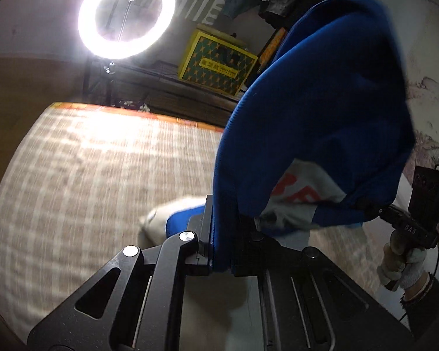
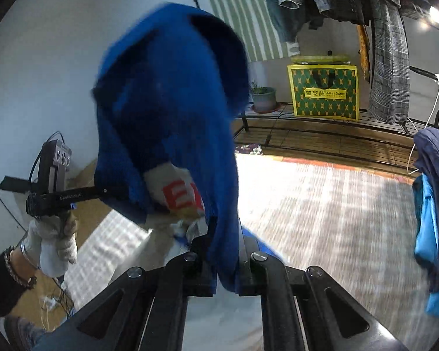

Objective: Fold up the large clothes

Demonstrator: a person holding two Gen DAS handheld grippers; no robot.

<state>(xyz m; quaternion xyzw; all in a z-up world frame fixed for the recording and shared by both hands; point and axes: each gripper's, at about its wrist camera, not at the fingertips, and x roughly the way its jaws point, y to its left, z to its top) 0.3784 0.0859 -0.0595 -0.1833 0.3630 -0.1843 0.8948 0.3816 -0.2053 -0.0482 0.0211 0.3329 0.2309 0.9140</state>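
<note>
- Garment: a blue top (image 1: pixel 322 111) with a pale panel bearing red letters (image 1: pixel 295 193) hangs in the air between the two tools, bunched and billowing, well clear of the mat (image 1: pixel 87 169) save for a blurred tail of it low behind the left tool.
- Left gripper (image 1: pixel 216 251): jaws together, clamped on a blue edge of the top — cloth fills the gap between the pads and runs up out of it.
- Right gripper (image 2: pixel 225 275): jaws likewise closed on a blue edge, the fabric rising straight from the pinch.
- Each tool is visible from the other's camera, held in a gloved hand (image 2: pixel 52 242), off to the side of the hanging cloth; the two grips appear to be on separate edges of the same garment.
- Work surface: the checked mat lies below, brightly lit by a ring light (image 1: pixel 125 14); it is streaked with blur, so detail on it cannot be read.
- Done so far, as judged: the top is picked up and held at two points. No fold line is visible; the cloth is rumpled, not flat.
- Left to do, as judged: spread the top flat on the mat, then make every fold — sleeves, sides, halving. The task stands at an early stage.
- Other clothes (image 2: pixel 433 204) hang at the right edge, apart from the work; whether they await folding cannot be told.
</note>
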